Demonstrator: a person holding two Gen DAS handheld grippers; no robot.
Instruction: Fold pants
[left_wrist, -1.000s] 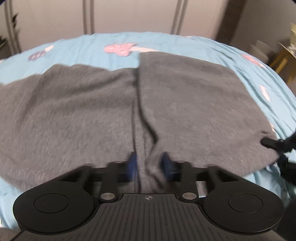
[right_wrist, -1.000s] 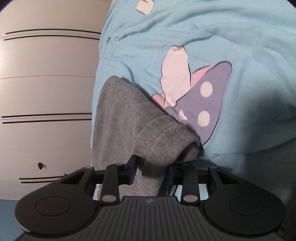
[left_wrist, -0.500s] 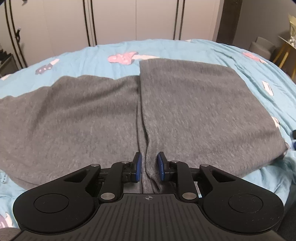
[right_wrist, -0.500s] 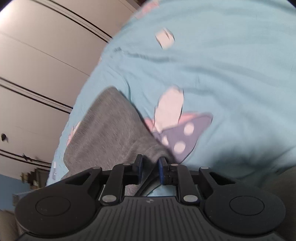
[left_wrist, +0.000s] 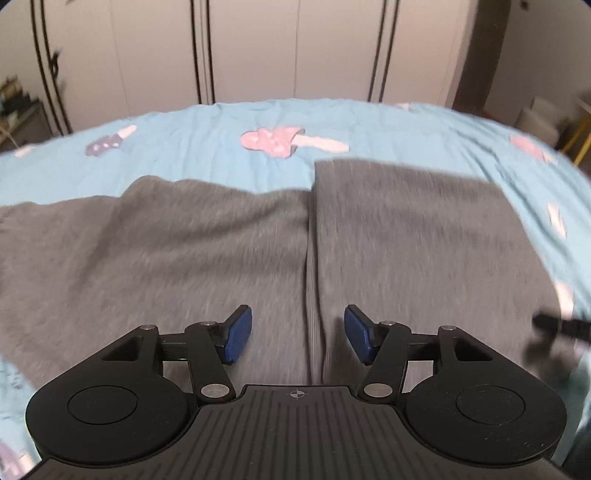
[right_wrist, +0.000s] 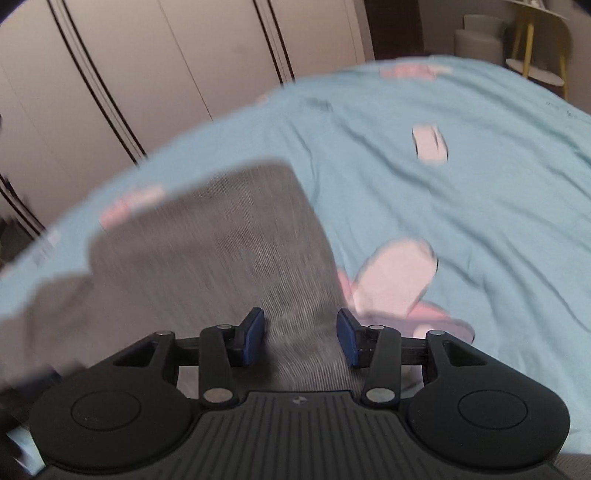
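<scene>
Grey knit pants (left_wrist: 229, 243) lie flat on a light blue bedsheet (left_wrist: 207, 147), with a folded-over part (left_wrist: 413, 236) on the right meeting the rest at a ribbed seam. My left gripper (left_wrist: 297, 334) is open and empty, above the seam near the pants' near edge. My right gripper (right_wrist: 301, 338) is open and empty over the right end of the pants (right_wrist: 229, 251), blurred by motion. The right gripper's tip shows at the right edge of the left wrist view (left_wrist: 554, 325).
The sheet (right_wrist: 480, 184) has mushroom prints (left_wrist: 273, 140) and spreads beyond the pants on all sides. White wardrobe doors (left_wrist: 258, 48) stand behind the bed. A yellow-legged side table (right_wrist: 535, 48) stands at the far right.
Both grippers have opened and let go of the pants fabric, then lifted and pulled back a little. The folded part now lies flat on the bed.
</scene>
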